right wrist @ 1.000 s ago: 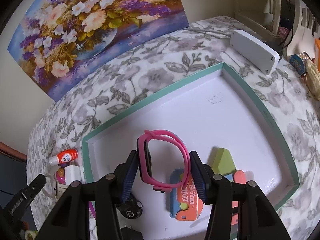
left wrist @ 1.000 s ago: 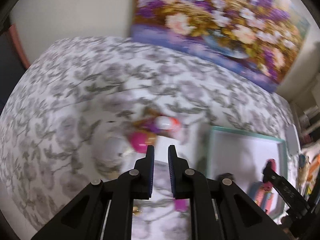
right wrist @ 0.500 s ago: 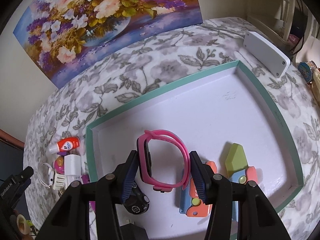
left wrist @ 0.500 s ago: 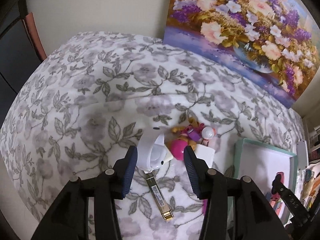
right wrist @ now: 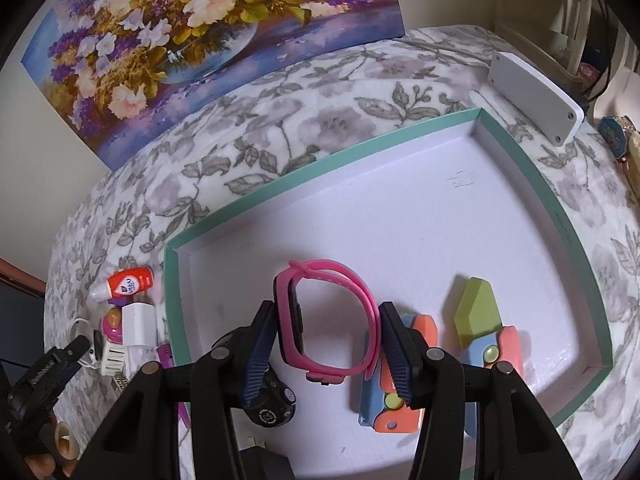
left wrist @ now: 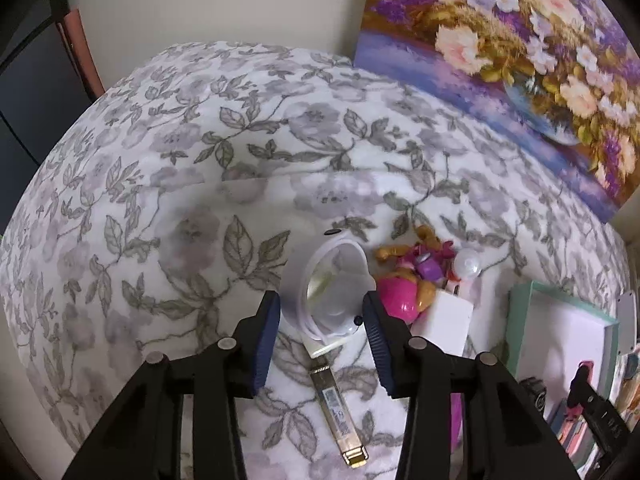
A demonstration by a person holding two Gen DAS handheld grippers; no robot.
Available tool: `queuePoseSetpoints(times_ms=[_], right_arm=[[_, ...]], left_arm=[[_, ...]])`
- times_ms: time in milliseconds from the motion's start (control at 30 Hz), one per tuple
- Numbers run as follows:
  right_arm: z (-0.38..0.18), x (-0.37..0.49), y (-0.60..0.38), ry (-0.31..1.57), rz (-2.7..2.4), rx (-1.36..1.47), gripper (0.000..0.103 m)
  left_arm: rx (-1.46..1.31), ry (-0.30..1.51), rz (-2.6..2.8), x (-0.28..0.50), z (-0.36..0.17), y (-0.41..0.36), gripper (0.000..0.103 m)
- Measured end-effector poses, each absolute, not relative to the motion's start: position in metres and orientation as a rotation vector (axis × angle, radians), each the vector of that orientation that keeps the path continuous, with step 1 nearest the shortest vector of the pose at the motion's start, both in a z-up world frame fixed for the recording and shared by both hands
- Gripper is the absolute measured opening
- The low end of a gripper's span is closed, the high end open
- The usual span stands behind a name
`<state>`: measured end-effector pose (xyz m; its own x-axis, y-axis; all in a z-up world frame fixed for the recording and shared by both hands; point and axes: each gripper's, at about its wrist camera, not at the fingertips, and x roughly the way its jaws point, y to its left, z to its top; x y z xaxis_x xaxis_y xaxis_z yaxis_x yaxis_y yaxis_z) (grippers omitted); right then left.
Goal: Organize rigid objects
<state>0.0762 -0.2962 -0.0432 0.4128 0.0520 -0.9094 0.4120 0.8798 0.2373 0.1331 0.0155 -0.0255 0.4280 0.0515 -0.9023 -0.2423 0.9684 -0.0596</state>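
In the left wrist view a white round object with a loop (left wrist: 326, 292) lies on the flowered cloth. My left gripper (left wrist: 321, 299) straddles it, its jaws closing, with the blue pads (left wrist: 267, 336) right beside its sides and no clear squeeze. In the right wrist view my right gripper (right wrist: 327, 310) is shut on a pink watch (right wrist: 336, 280), held just above the white floor of the teal-rimmed tray (right wrist: 320, 172). An orange and blue toy (right wrist: 384, 400), a green-tipped toy (right wrist: 478, 316) and a black round piece (right wrist: 272, 404) lie in the tray.
A gold-ended metal module (left wrist: 336, 400), pink ball (left wrist: 396, 296), white charger (left wrist: 448, 320) and small toy figure (left wrist: 424, 264) crowd the cloth left of the tray. A red-and-white bottle (right wrist: 128, 284) lies there too. A white flat box (right wrist: 536, 100) and a painting (right wrist: 200, 32) stand behind.
My left gripper went from shut to open and dropped toward the white round object, which now sits between its pads. The right gripper kept its hold on the pink watch and hardly moved.
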Motion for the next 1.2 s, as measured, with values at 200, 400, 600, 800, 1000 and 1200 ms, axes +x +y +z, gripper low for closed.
queuePoseSetpoints(times_ms=[200, 400, 600, 800, 1000, 1200], right_arm=[[-0.043, 0.076, -0.296, 1.133, -0.238, 0.464, 0.054], [-0.043, 0.077, -0.295, 1.134, -0.237, 0.463, 0.054], [-0.044, 0.076, -0.294, 1.133, -0.235, 0.467, 0.054], [-0.041, 0.076, -0.298, 1.124, -0.236, 0.471, 0.054], [-0.040, 0.072, -0.308, 1.114, -0.252, 0.499, 0.054], [-0.039, 0.069, -0.319, 1.104, -0.280, 0.516, 0.054]], left_arm=[[-0.225, 1.117, 0.191, 0.134, -0.030, 0.020, 0.015], [-0.248, 1.109, 0.188, 0.132, -0.028, 0.022, 0.010], [-0.255, 1.078, 0.171, 0.130, -0.017, 0.019, 0.008], [-0.224, 1.022, 0.111, 0.126, 0.010, -0.003, 0.008], [-0.201, 1.032, -0.026, 0.125, 0.016, -0.046, 0.008], [-0.163, 1.073, -0.142, 0.123, 0.010, -0.096, 0.008]])
